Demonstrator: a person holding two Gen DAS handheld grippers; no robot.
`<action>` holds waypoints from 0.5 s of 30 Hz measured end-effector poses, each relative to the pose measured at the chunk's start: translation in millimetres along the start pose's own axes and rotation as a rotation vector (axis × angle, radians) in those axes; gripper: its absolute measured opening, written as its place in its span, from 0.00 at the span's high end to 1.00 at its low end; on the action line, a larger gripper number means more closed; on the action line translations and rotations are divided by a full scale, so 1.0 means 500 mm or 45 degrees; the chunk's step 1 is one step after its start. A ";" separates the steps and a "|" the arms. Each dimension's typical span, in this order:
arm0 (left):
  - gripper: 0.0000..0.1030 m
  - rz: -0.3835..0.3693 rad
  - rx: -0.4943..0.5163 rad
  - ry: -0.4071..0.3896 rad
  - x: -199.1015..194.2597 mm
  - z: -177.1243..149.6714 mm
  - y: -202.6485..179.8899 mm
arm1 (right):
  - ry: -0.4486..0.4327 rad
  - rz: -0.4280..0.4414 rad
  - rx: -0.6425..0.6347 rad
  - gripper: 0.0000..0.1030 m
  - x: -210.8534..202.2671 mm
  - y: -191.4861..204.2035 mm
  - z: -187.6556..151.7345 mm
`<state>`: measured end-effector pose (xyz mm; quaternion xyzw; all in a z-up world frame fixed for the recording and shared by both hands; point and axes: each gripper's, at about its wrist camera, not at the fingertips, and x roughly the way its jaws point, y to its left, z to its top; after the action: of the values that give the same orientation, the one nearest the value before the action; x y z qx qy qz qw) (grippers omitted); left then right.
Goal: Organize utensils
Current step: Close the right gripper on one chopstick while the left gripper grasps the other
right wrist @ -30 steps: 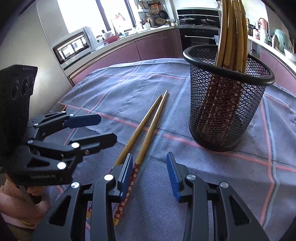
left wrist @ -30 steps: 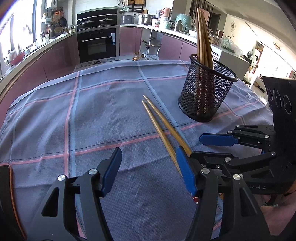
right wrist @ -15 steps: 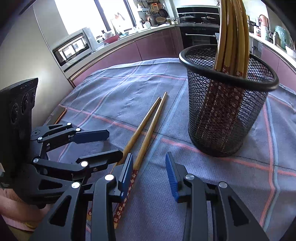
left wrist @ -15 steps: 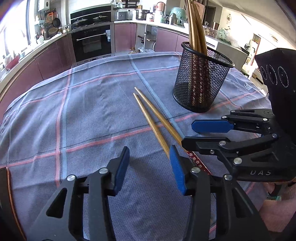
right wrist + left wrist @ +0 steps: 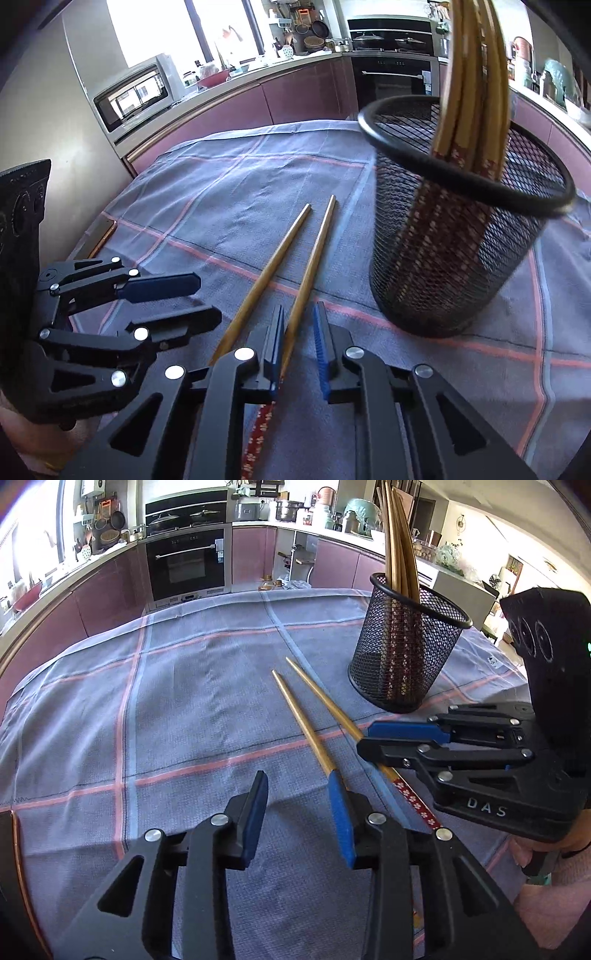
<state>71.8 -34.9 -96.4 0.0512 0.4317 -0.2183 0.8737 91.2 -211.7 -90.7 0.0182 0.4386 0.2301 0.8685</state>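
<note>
The left gripper (image 5: 298, 788) hangs over the near part of the surface, which is covered by a blue-grey cloth (image 5: 184, 701) crossed with pink and pale blue stripes. Its blue-padded fingers (image 5: 255, 812) have just been closing, but they stand apart with only cloth between them. The handle end of the left chopstick (image 5: 303, 723) runs out of sight behind the right one of the two.

Both loose chopsticks lie flat near the middle of the surface, side by side and almost parallel. They are golden-brown, slim and tapered. The right chopstick (image 5: 325, 698) has a dark red handle section with small pale flowers (image 5: 413, 805). Their long axes run from the near edge towards the far edge, slanting a little to the left in the left wrist view, with the thin tips pointing away from the grippers.

The right gripper (image 5: 298, 314) sits low over the right chopstick. Its fingers have just been closing and are narrow now. The stick passes between them close against the left pad, with a gap showing to the other. Its black body carries the letters "DAS" (image 5: 484, 806).

Just right of the tips stands a black mesh holder (image 5: 436, 642), upright, with a bundle of like chopsticks (image 5: 397, 546) standing tips up.
</note>
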 end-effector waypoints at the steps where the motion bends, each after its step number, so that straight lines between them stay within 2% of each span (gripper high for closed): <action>1: 0.67 -0.001 0.004 0.000 0.003 0.006 -0.001 | 0.000 0.001 0.010 0.87 -0.003 -0.004 -0.002; 8: 0.68 -0.006 0.051 0.029 0.038 0.038 -0.024 | 0.002 -0.004 0.015 0.87 -0.008 -0.011 -0.006; 15: 0.78 0.023 0.053 0.053 0.061 0.049 -0.028 | -0.003 -0.022 -0.004 0.87 0.001 -0.009 0.002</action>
<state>100.0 -64.4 -103.4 0.0778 0.4447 -0.2182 0.8652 93.7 -215.4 -91.4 0.0134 0.4375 0.2232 0.8710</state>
